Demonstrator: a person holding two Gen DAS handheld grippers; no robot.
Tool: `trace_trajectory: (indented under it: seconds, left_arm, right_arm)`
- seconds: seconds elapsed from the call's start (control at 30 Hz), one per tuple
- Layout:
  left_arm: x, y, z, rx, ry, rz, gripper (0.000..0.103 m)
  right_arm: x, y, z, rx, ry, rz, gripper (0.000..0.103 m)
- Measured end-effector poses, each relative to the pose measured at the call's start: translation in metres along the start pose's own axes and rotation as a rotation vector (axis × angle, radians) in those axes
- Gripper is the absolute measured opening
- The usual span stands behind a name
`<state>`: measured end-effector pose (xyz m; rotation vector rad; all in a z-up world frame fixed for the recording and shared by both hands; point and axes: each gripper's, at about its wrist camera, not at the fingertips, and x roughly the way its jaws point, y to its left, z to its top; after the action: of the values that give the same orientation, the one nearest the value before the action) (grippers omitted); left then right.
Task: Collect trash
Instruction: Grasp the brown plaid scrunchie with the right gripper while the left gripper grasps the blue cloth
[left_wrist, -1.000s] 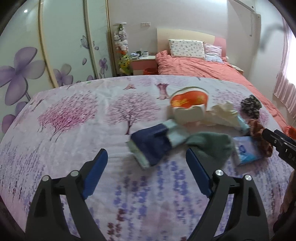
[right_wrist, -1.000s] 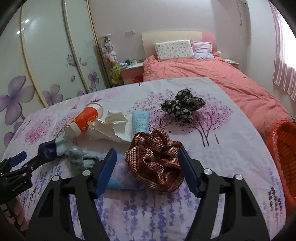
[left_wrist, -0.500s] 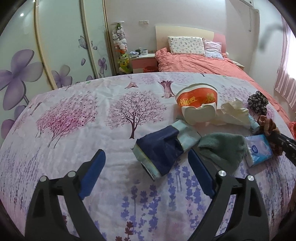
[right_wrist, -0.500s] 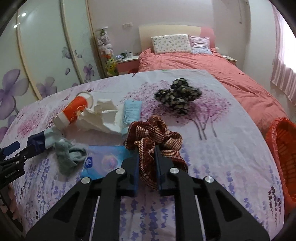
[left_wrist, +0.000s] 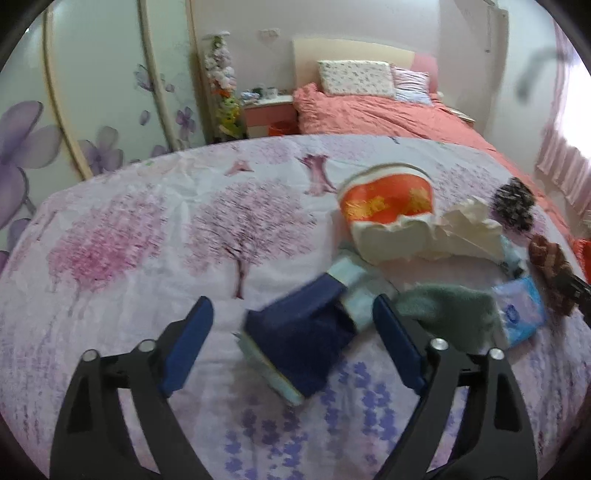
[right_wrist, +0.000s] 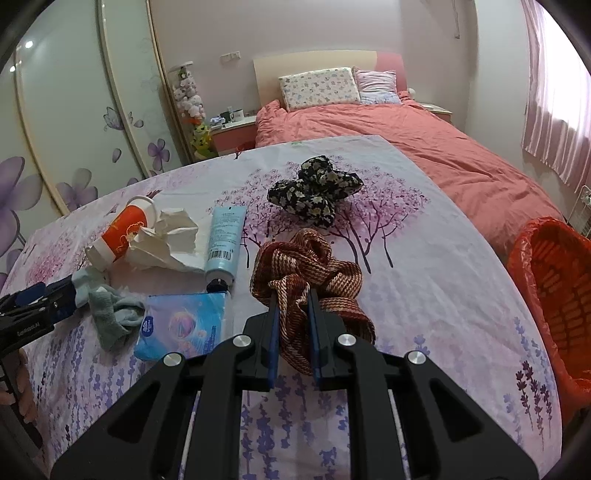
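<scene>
While the right claw (right_wrist: 291, 317) pinches a ribbed, crumpled scrunchie (right_wrist: 308, 273), tissue (right_wrist: 166, 240) lies crinkled.

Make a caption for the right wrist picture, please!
Right tongs pinch a striped brown scrunchie on the flowery bedsheet, beside an orange bin.

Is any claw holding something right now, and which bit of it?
The right gripper pinches the brown striped scrunchie by its near fold. The left gripper, closing, straddles the navy sock, not gripping yet.
</scene>
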<state>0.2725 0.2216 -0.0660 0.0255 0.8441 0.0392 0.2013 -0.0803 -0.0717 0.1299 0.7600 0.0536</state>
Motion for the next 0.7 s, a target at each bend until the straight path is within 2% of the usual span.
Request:
trace_trajectory:
  seconds: [0.1,0.17,0.27,0.5,0.7]
  left_arm:
    - [0.0,-0.004,-0.004,0.001,0.025,-0.075,0.07]
    - [0.001,-0.007,-0.007,0.005,0.051,-0.124,0.057]
    - [0.007,-0.01,-0.01,-0.009,0.104,-0.171,0.053]
    - [0.013,-0.013,-0.006,-0.035,0.082,-0.109,0.061]
    - [0.021,-0.012,-0.006,-0.061,0.07,-0.042,0.057]
  right_arm:
    - [0.001,-0.001,0.0,0.002,0.0,0.001,0.014]
    - [0.001,-0.001,-0.001,0.002,0.0,0.001,0.014]
    - [0.0,-0.001,-0.001,0.002,0.001,0.001,0.014]
    - [0.002,-0.003,-0.003,0.005,0.005,0.0,0.014]
    - [0.005,-0.008,-0.003,0.023,0.025,0.011,0.014]
